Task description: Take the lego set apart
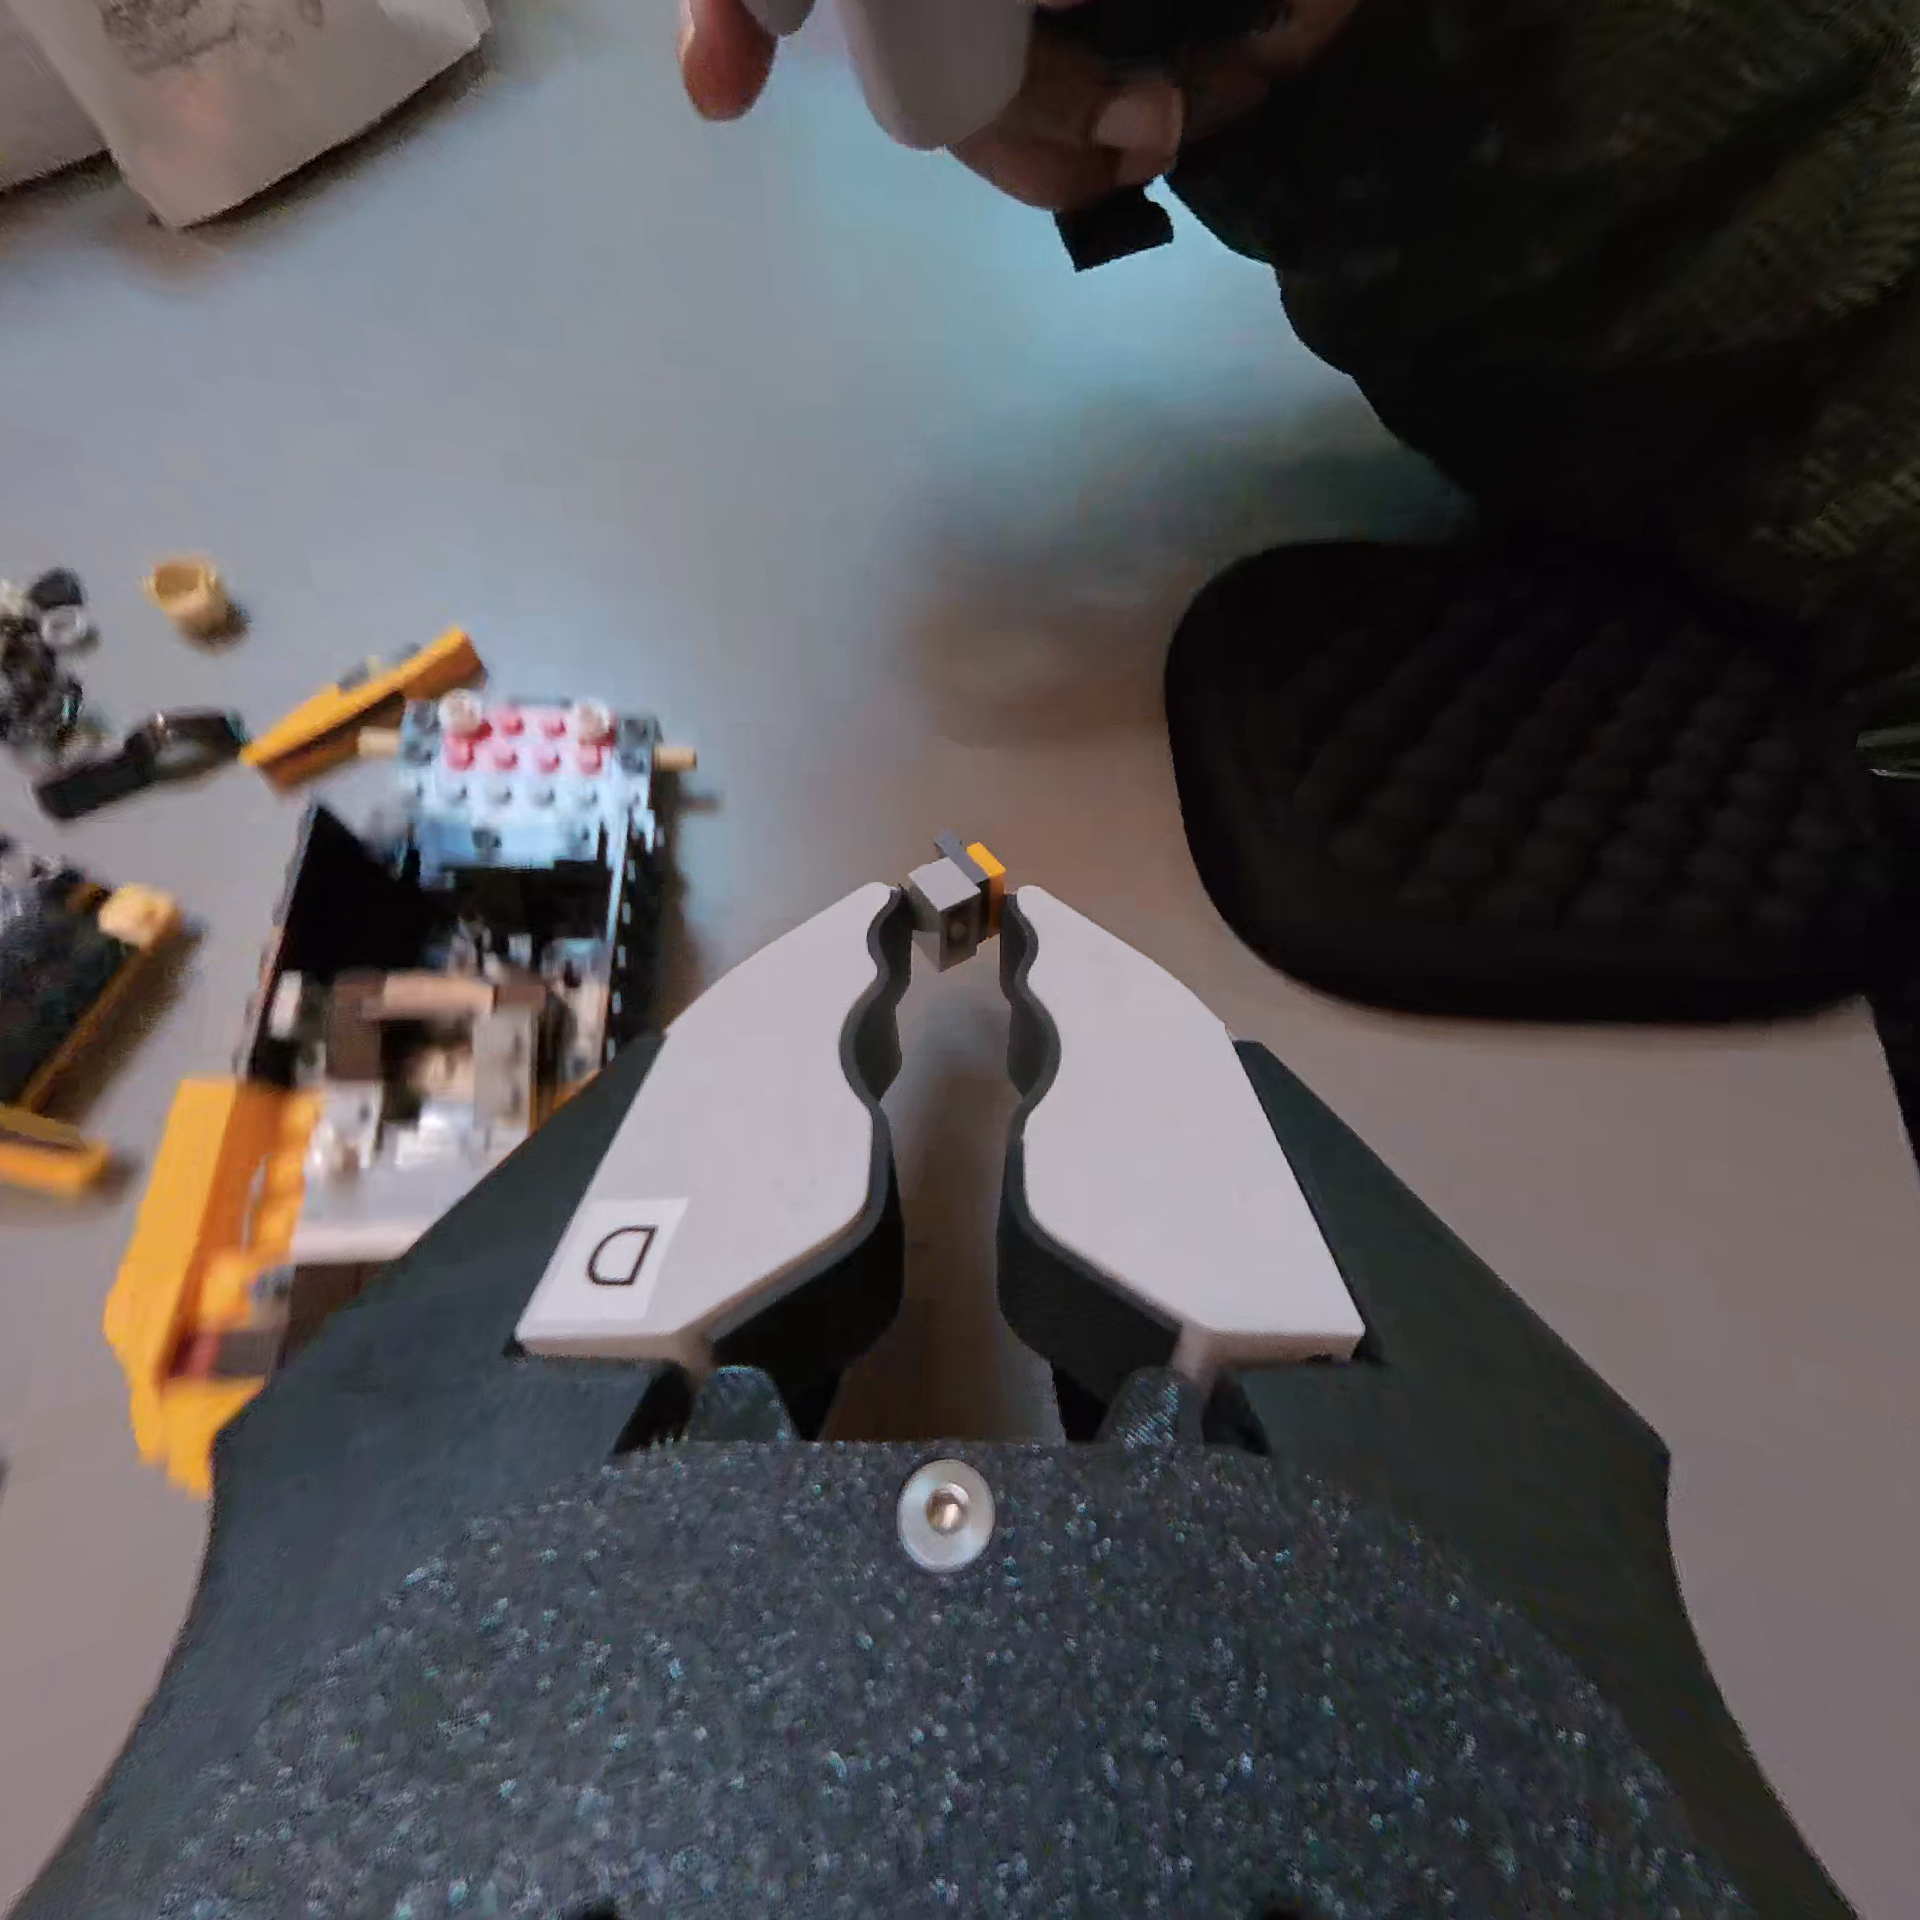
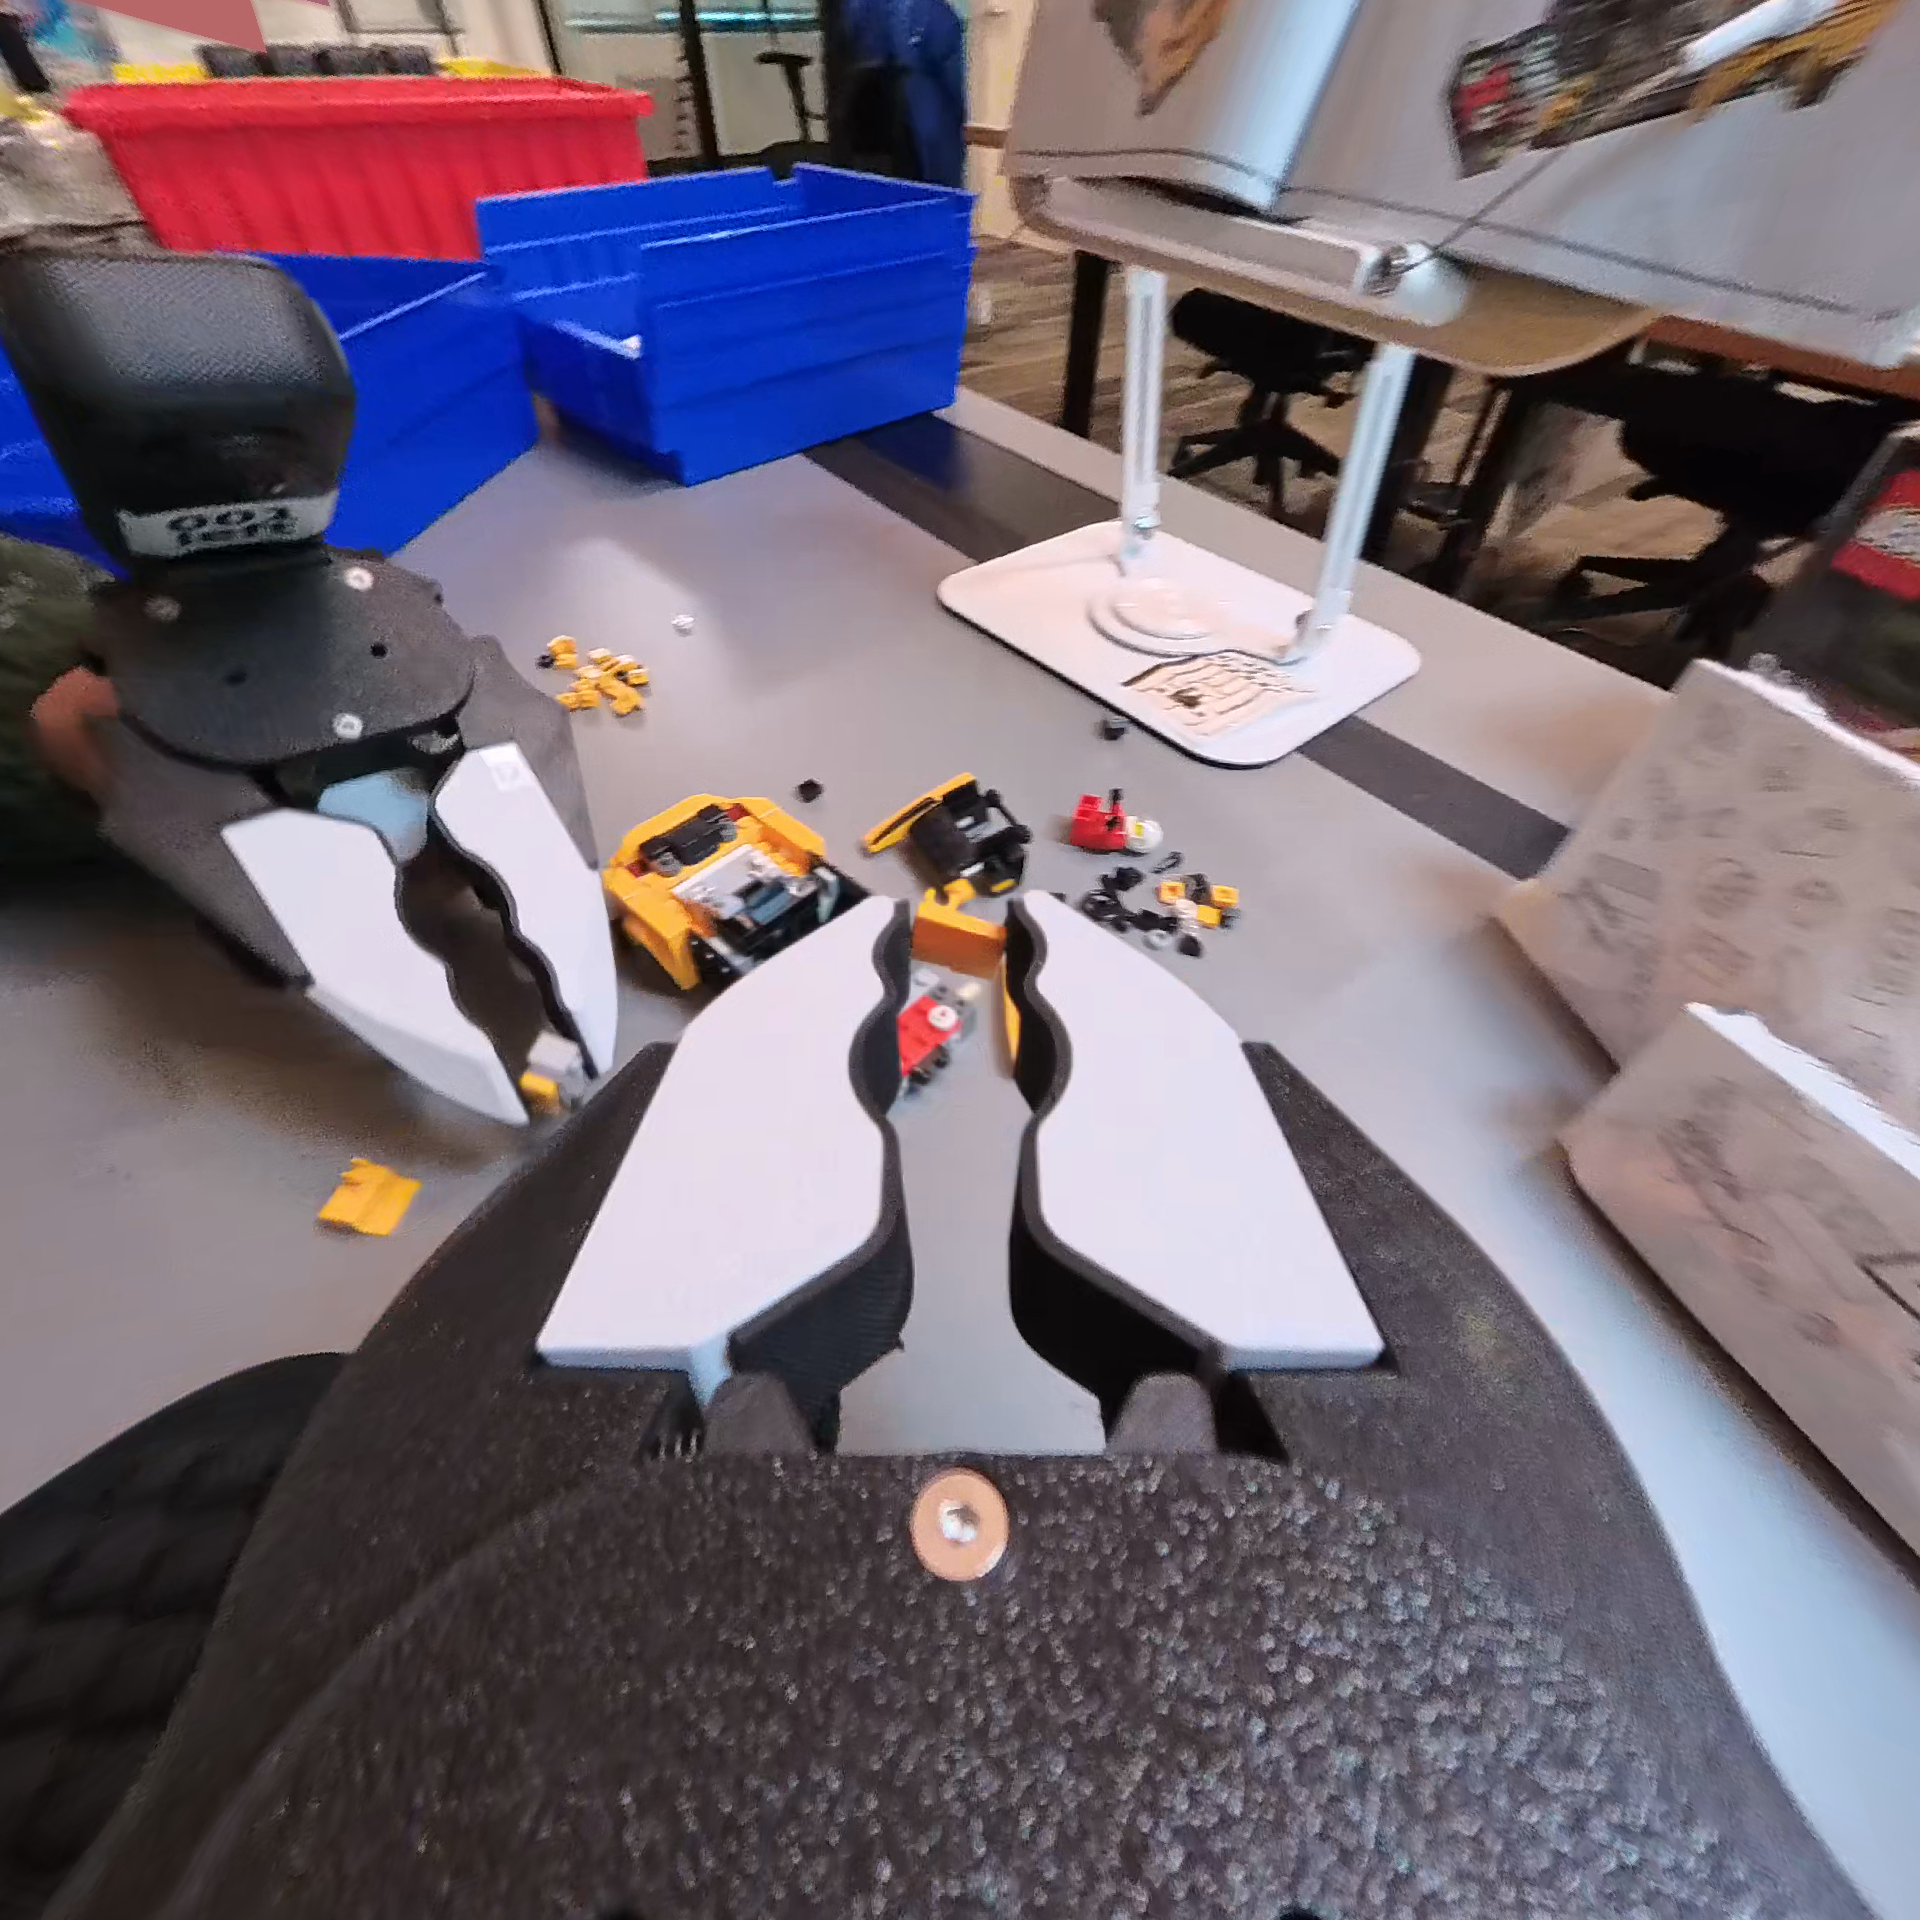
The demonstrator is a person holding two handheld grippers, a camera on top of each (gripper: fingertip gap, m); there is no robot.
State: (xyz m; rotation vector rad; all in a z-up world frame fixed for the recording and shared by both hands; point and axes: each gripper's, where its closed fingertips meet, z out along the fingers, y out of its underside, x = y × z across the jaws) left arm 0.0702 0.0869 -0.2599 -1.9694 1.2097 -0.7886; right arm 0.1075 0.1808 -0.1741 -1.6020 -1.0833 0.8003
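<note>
Left wrist view: left tool [image 1: 954, 906] pinches a small grey-and-orange lego piece [image 1: 958, 902] at its tips.

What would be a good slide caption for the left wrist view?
Left tool pinching a small grey-and-orange brick piece above the grey table, partly dismantled yellow model alongside.

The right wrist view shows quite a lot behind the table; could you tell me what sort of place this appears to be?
Probably an office or lab workspace: stacked blue storage bins and a red bin on a grey table, with office chairs beyond.
</note>
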